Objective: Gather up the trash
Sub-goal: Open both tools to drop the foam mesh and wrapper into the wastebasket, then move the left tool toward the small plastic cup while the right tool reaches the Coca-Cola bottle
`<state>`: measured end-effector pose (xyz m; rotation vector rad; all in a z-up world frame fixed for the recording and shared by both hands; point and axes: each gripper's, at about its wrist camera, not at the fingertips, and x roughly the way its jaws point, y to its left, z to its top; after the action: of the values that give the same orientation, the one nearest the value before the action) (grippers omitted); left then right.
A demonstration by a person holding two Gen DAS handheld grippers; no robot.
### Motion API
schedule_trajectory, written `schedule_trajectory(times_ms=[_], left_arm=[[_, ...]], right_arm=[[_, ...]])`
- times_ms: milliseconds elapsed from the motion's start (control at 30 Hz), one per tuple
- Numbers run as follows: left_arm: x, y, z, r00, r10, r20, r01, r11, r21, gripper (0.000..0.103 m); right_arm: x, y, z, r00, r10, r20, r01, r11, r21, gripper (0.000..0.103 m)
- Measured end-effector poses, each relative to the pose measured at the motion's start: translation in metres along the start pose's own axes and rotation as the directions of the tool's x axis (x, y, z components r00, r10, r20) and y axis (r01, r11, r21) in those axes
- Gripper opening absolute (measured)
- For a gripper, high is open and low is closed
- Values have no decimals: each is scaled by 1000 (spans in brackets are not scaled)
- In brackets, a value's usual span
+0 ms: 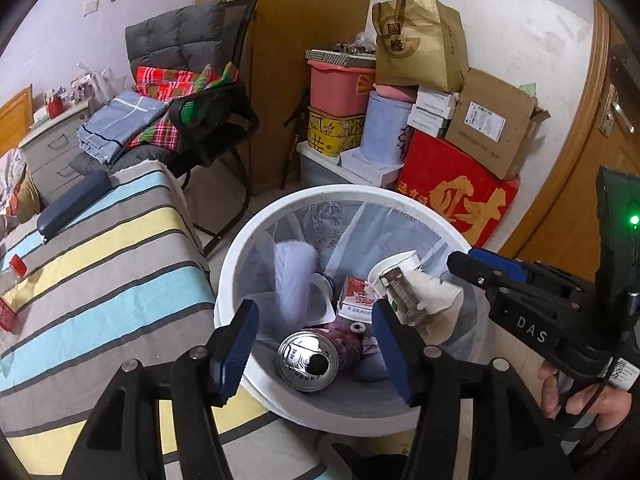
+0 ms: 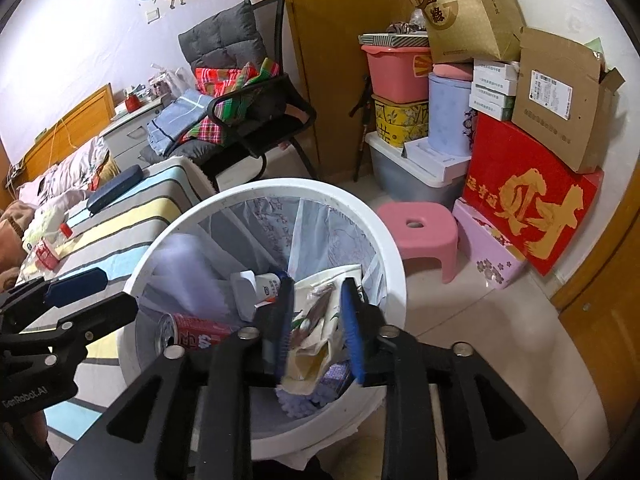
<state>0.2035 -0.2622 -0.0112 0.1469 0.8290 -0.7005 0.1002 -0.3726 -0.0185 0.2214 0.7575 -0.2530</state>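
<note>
A white trash bin [image 1: 236,264] lined with a clear bag stands on the floor beside the bed; it also shows in the right wrist view [image 2: 392,256]. Inside lie a red drink can [image 1: 308,360], a small red-and-white carton [image 1: 356,296] and other scraps. A blurred pale lilac piece [image 1: 292,280] is in mid-air inside the bin. My left gripper [image 1: 316,352] is open and empty over the bin. My right gripper [image 2: 318,328] is shut on a crumpled white paper cup with a wrapper [image 2: 316,320] above the bin, also visible in the left wrist view [image 1: 404,292].
A bed with a striped cover [image 1: 100,272] lies left of the bin, with a dark case [image 1: 72,204] and small red items on it. A pink stool [image 2: 420,236], stacked boxes [image 2: 528,196] and a chair [image 2: 248,120] with folded cloths stand behind. A wooden door [image 1: 580,160] is at right.
</note>
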Motion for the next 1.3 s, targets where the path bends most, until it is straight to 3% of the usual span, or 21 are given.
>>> schedule_trajectory(times_ms=[133, 600, 1100, 1300], left_arm=[[-10, 5, -1, 1000, 22, 20, -22, 1000, -9, 59], [-55, 37, -14, 994, 64, 86, -57, 995, -78, 59], [-118, 99, -45, 973, 184, 139, -157, 971, -183, 59], [-141, 131, -59, 960, 237, 148, -202, 954, -220, 59]], right_arm=[[-2, 2, 2, 1000, 0, 11, 0, 1000, 3, 41], [-15, 26, 2, 998, 30, 48, -30, 999, -12, 41], [-25, 86, -2, 990, 122, 73, -116, 990, -82, 42], [-25, 115, -5, 984, 164, 68, -155, 981, -119, 51]])
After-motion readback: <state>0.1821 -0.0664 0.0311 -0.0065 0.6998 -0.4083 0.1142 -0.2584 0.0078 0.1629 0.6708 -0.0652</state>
